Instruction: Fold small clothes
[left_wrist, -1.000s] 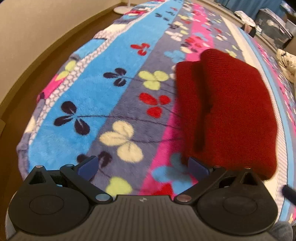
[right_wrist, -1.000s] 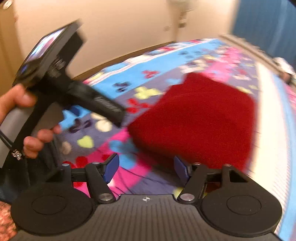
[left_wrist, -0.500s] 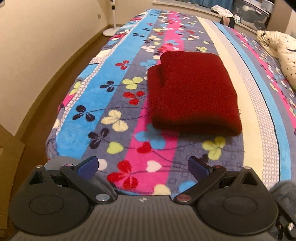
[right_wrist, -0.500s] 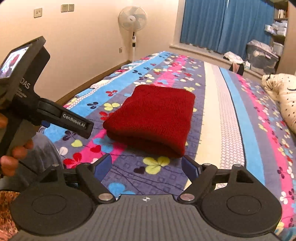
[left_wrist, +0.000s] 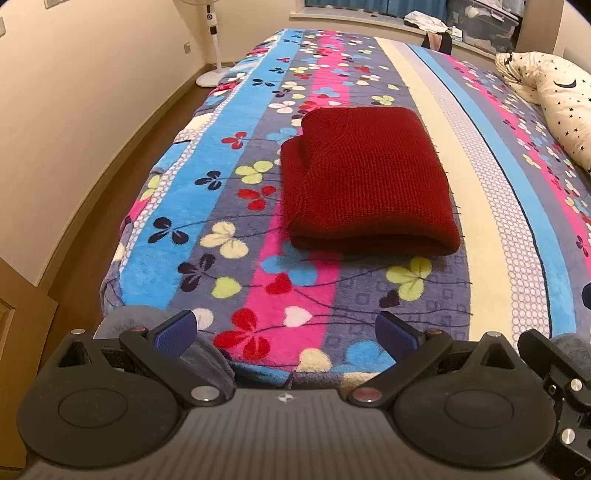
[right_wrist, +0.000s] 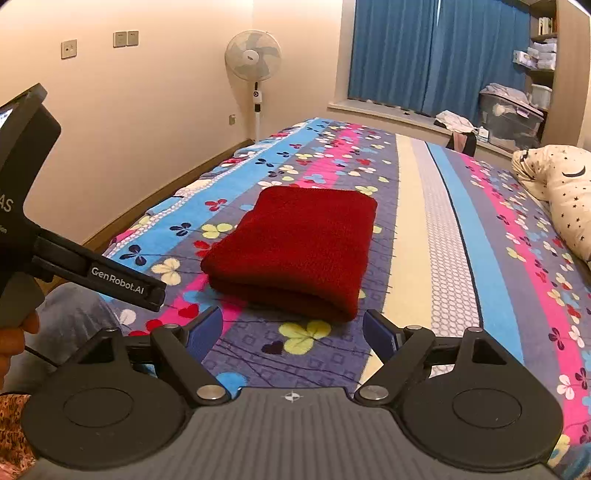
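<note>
So the red sweater (left_wrist: 365, 184) sits folded on the blanket (left_wrist: 236, 192), near the bed's foot edge and well off the pillow (left_wrist: 554, 103). Its long axis runs up the bed along the stripes, rounded fold toward me. My left gripper (left_wrist: 286, 330) and right gripper (right_wrist: 291, 330) are both spread apart, nothing between them, right one just finished widening

black hand-held gripper (right_wrist: 291, 330), blue pads (right_wrist: 205, 328), silver screws
</note>
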